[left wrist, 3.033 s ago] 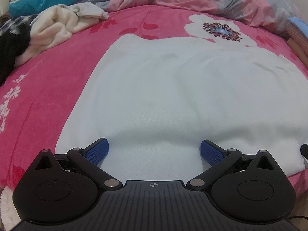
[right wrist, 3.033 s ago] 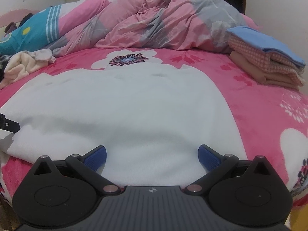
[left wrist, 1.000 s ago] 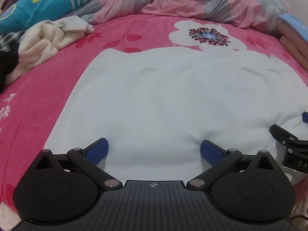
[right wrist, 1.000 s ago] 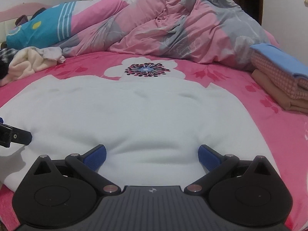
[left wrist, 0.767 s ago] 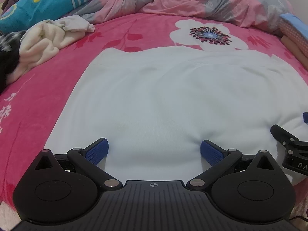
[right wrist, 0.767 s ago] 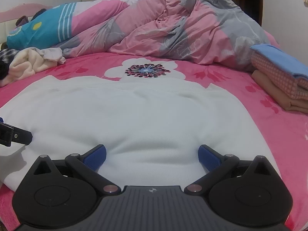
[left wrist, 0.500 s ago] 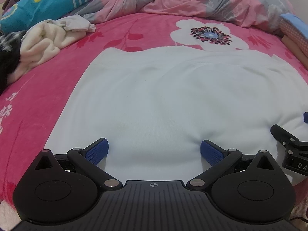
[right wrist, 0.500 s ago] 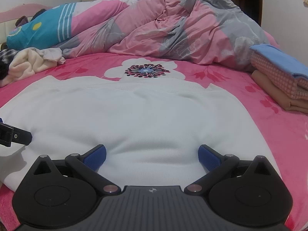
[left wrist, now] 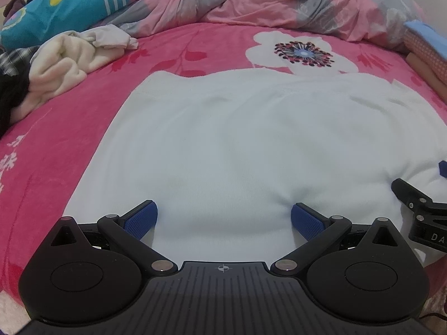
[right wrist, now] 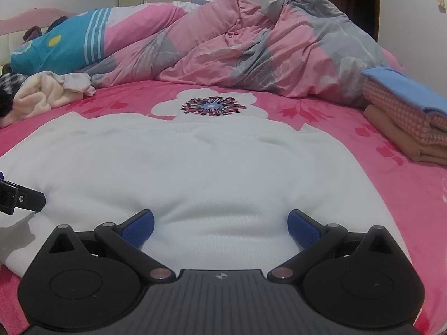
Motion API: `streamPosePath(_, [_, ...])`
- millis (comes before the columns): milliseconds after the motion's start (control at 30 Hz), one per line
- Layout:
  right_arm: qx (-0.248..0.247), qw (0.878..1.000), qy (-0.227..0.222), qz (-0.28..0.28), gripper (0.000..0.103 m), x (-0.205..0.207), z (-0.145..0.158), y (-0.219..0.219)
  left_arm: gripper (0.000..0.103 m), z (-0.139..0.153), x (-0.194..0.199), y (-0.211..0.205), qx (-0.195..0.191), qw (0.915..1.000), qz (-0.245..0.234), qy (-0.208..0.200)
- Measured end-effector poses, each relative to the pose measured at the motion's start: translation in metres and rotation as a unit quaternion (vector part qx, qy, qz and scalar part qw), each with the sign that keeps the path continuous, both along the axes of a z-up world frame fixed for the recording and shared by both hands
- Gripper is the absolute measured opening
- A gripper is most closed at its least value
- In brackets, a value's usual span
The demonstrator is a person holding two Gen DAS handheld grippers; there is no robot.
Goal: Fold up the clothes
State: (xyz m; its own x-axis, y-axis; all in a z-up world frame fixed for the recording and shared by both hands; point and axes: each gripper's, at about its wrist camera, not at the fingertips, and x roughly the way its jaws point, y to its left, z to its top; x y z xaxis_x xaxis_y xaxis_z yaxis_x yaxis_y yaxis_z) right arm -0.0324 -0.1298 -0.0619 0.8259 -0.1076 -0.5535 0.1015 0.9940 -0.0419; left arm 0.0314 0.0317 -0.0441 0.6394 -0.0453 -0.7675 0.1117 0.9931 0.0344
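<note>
Unmoved white garment [left wrist: 237, 145], near hem hidden

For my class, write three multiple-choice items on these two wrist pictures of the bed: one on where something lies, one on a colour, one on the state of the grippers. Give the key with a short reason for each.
1. Where is the stack of folded clothes?
A. On the right side of the bed
B. On top of the white garment
C. On the floor

2. What colour is the garment spread flat in front of both grippers?
A. Black
B. White
C. Green

3. How do the left gripper and right gripper stand?
A. Both shut on the garment
B. One open, one shut
C. Both open

Key: 1 A, the stack sits on the pink bed cover to the right of the garment. 2 B, the cloth is plain white. 3 C, the blue pads of each are set wide apart, with the near part of the cloth lying between them.
</note>
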Motion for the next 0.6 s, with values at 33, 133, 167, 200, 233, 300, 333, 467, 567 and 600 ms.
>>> streamPosePath(33, [0.000, 1.000, -0.001, 0.000, 0.103, -0.001, 0.000, 0.000, 0.103, 0.000, -0.001, 0.000, -0.001, 1.0000, -0.001, -0.003])
streamPosePath(133, [-0.001, 1.000, -0.006, 0.000, 0.103, -0.003, -0.001, 0.001, 0.103, 0.002, -0.002, 0.000, -0.006, 0.9999, 0.004, -0.009])
streamPosePath(167, [-0.001, 1.000, -0.008, 0.000, 0.103, -0.003, -0.002, 0.001, 0.103, 0.003, -0.002, 0.000, -0.009, 0.9999, 0.007, -0.011])
streamPosePath(200, [-0.001, 1.000, -0.010, 0.001, 0.103, -0.004, -0.002, 0.001, 0.103, 0.004, -0.002, 0.000, -0.010, 0.9998, 0.008, -0.015])
streamPosePath(233, [-0.001, 1.000, -0.011, 0.002, 0.103, -0.005, -0.002, 0.001, 0.103, 0.005, -0.002, -0.002, -0.009, 0.9997, 0.006, -0.020])
streamPosePath(300, [-0.001, 1.000, -0.014, 0.003, 0.103, -0.005, -0.003, 0.000, 0.103, 0.008, 0.000, -0.005, -0.007, 0.9995, 0.003, -0.031])
streamPosePath(333, [-0.001, 1.000, -0.016, 0.004, 0.103, -0.006, -0.003, 0.000, 0.103, 0.009, 0.001, -0.006, -0.006, 0.9993, 0.002, -0.036])
streamPosePath(467, [-0.002, 1.000, -0.020, 0.004, 0.103, -0.006, -0.004, 0.001, 0.103, 0.015, 0.004, -0.012, -0.002, 0.9984, -0.004, -0.057])
streamPosePath(567, [-0.003, 1.000, -0.021, 0.004, 0.103, -0.007, -0.004, 0.000, 0.103, 0.011, 0.011, -0.016, 0.008, 0.9982, -0.011, -0.059])
streamPosePath(600, [-0.003, 1.000, -0.021, 0.004, 0.103, -0.006, -0.004, 0.000, 0.103, 0.005, 0.015, -0.017, 0.013, 0.9987, -0.012, -0.048])
